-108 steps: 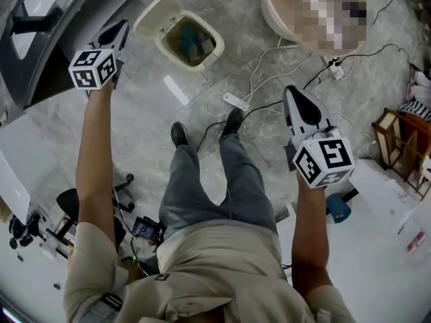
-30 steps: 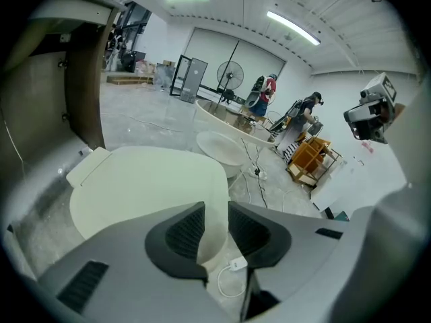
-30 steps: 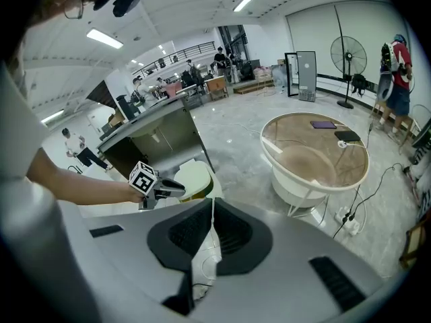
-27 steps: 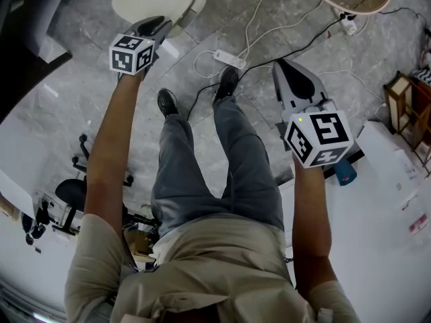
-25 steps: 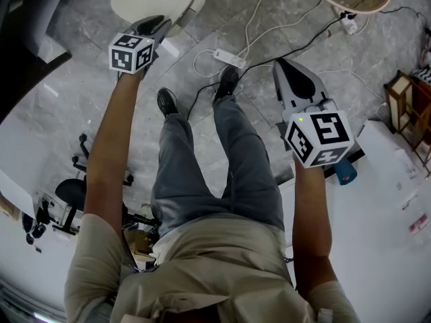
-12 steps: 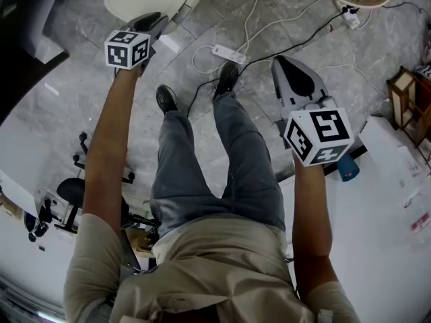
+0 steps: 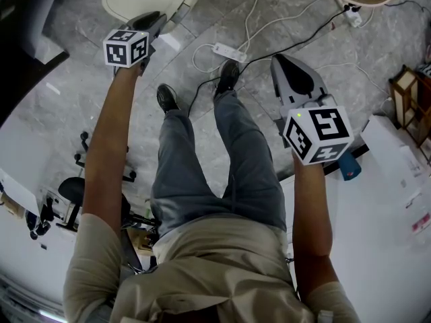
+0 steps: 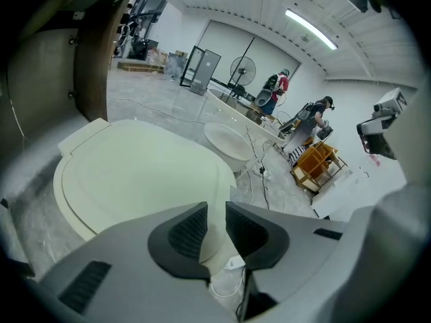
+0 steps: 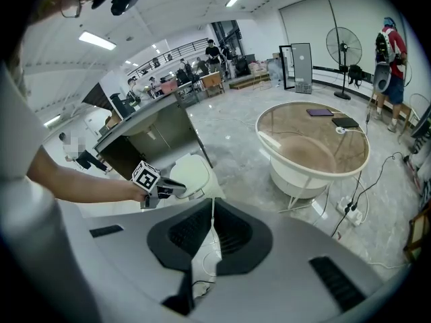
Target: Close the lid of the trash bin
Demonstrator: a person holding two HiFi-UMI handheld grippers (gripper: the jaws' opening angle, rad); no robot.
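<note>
Cream plastic is noted for the trash bin lid point(image 8: 135, 180), which is seen lying flat on the bin on the floor, with no gap visible along its near rim. It is judged closed, or all but closed. The left hand-held gripper point(image 8: 216, 214) is held just above the lid's near edge, pointed steeply down. Its jaws have just been closing and stand a moderate gap apart. Nothing is gripped, and only the lid surface is seen through the gap. The lid lies directly ahead of and below this gripper, and its long axis is judged to run away from the jaws toward the hinge block at the far end. The right hand-held gripper point(image 9: 210, 210) is held well apart from the bin, beyond the person's legs, with its jaws drawn to a thin slit and empty. The left is recorded as much the nearer, and any final press would be made straight down.
</note>
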